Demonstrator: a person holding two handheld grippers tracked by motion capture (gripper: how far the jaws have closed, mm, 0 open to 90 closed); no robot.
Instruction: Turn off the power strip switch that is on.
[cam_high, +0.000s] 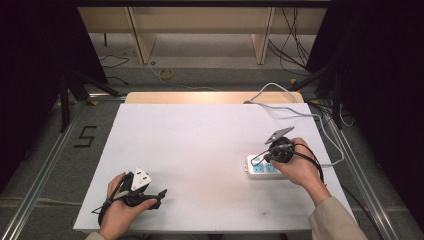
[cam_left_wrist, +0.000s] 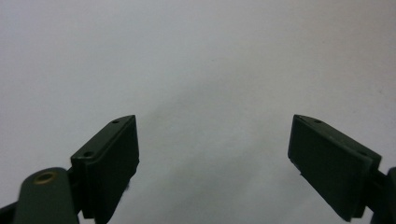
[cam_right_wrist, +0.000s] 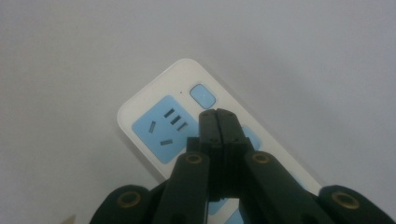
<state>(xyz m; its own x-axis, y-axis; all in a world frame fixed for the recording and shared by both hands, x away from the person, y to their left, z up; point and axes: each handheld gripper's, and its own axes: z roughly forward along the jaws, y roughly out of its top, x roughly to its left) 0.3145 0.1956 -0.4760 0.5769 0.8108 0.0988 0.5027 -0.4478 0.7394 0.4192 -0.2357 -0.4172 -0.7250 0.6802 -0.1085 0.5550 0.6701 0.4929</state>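
Power strip (cam_high: 264, 168): high view, it lies flat at the table's (cam_high: 200, 150) right side, under my right hand-held gripper (cam_high: 270, 156). Left gripper view: left hand-held gripper (cam_left_wrist: 215, 154) open, empty. Right gripper view: jaws closed, holding nothing, tips by the switch button (cam_right_wrist: 202, 96). I judge it rigid, light, smooth; grip across its long edges.

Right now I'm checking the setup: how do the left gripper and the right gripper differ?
The left gripper has its jaws wide apart with nothing between them; the right gripper has its jaws pressed together. The left gripper is over bare table near the front edge; the right gripper is over the power strip, tips just below its blue button. Both have black jaws and are hand-held.
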